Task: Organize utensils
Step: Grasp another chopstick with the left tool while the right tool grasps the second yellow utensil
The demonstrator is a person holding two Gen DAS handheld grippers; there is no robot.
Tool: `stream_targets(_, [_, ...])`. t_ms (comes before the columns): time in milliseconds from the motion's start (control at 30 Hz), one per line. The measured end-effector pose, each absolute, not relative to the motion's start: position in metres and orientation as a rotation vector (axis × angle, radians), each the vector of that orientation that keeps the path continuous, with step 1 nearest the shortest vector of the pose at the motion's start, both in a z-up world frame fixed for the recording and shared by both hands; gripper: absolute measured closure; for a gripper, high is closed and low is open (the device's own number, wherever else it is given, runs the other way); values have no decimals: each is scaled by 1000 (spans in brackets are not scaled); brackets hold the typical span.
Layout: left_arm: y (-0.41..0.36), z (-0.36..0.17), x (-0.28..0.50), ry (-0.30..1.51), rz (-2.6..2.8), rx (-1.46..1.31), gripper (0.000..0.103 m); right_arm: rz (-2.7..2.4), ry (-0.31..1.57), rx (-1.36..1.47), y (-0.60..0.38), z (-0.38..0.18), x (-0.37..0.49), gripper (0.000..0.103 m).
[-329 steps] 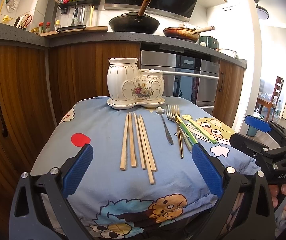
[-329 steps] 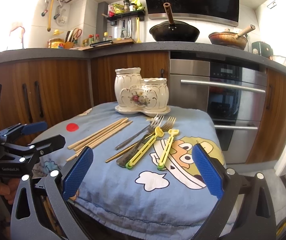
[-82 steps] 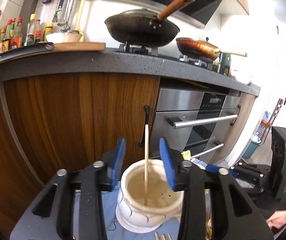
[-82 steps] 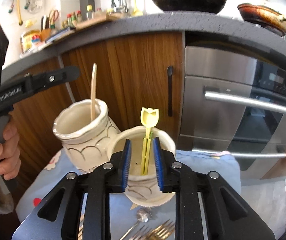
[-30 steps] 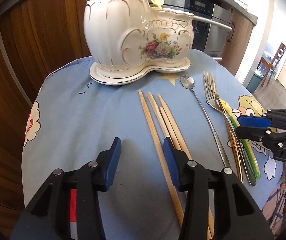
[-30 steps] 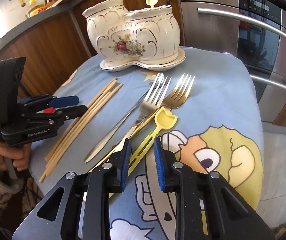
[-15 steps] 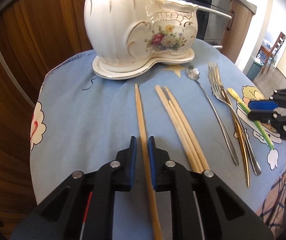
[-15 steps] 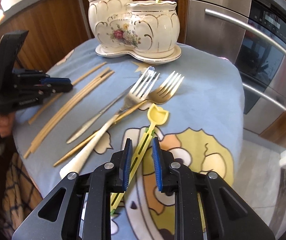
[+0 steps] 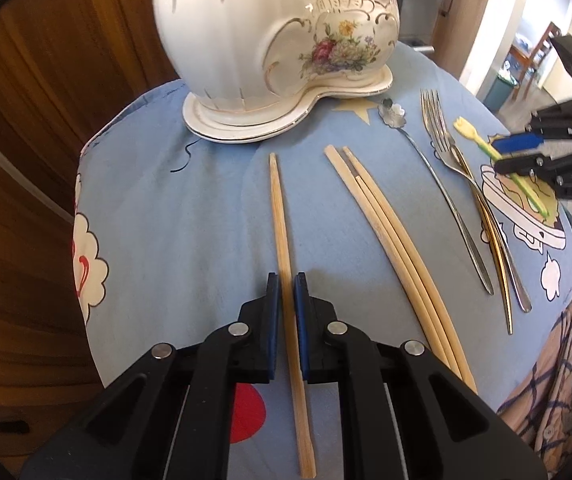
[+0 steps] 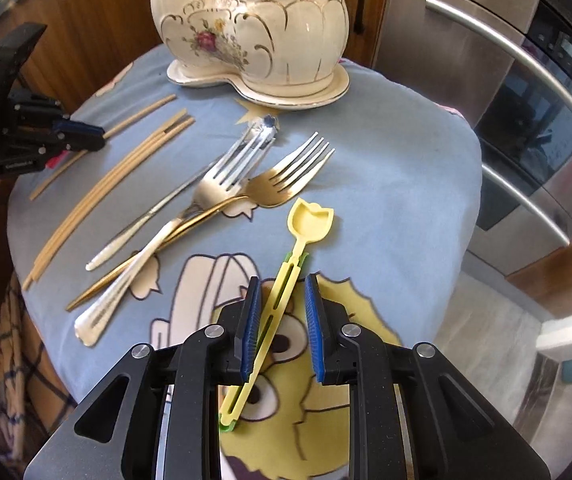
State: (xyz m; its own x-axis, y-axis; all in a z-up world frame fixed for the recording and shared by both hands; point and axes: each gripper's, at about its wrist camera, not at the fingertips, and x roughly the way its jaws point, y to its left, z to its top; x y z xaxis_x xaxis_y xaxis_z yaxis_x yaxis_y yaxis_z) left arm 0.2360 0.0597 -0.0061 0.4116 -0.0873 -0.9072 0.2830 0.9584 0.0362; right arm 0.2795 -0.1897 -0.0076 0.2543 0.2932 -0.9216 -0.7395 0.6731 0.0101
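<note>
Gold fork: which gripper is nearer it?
Right. The right gripper straddles the yellow pick just beside the gold fork; the left gripper clamps a chopstick beyond the other chopsticks.

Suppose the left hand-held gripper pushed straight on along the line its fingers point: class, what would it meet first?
Probably the blue tablecloth. The left hand-held gripper, shut on a single bamboo chopstick, is angled steeply down, so the cloth comes before the ceramic utensil holder beyond. Depth is uncertain.
</note>
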Motion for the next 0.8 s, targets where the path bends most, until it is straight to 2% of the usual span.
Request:
stream_targets(400, [53, -5, 271, 1350, -309, 212, 94, 778, 1264, -605, -177, -6, 299, 81])
stream_targets(500, [54, -7, 281, 1361, -306, 213, 94, 770, 1270, -636, -173, -5, 298, 81])
stream_targets(633, [46, -7, 279, 1350, -296, 261, 95, 771, 1256, -673, -158, -6, 291, 92])
stream_targets(800, [34, -9, 264, 1317, -293, 287, 97, 756, 1214, -666, -163, -3, 292, 93])
